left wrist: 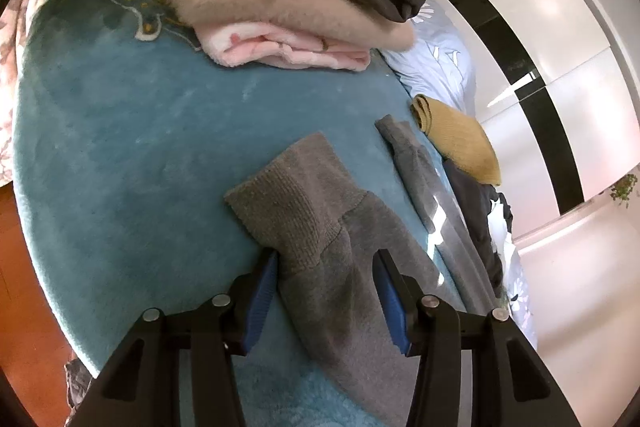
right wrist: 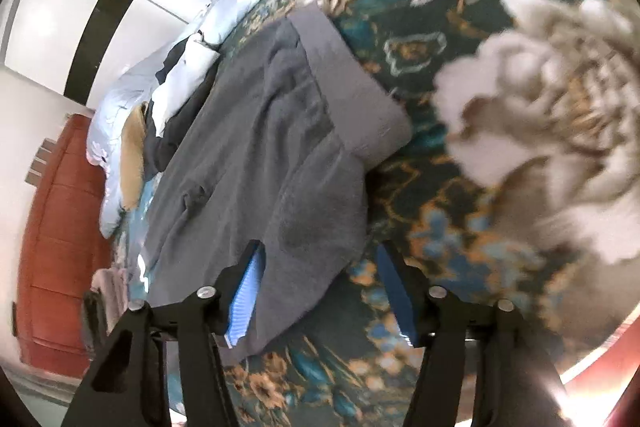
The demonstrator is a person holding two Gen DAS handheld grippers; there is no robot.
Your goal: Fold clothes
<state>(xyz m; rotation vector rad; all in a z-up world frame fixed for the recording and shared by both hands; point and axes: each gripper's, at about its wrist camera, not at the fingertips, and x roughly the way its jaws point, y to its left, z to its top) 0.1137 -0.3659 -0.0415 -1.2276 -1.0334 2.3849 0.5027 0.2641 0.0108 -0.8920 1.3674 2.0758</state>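
Note:
A grey sweatshirt lies on a teal plush blanket [left wrist: 120, 147]. In the left wrist view its sleeve [left wrist: 320, 227], with a ribbed cuff [left wrist: 288, 187], stretches away flat between the blue pads of my left gripper [left wrist: 326, 254]. The jaws straddle the sleeve about half open and do not squeeze it. In the right wrist view the sweatshirt's body [right wrist: 256, 147] and its smooth hem band [right wrist: 352, 87] lie on the flowered part of the blanket [right wrist: 460, 227]. My right gripper [right wrist: 320, 246] stands open over the garment's near corner: one finger is above the cloth, the other above the blanket.
A pile of folded clothes [left wrist: 280, 23] sits at the far side of the blanket. A mustard garment [left wrist: 460, 143] and a dark one [left wrist: 476, 211] lie beside a light-blue flowered duvet [left wrist: 440, 67]. Beyond are a white wardrobe [left wrist: 560, 67] and a red-brown wooden headboard [right wrist: 56, 227].

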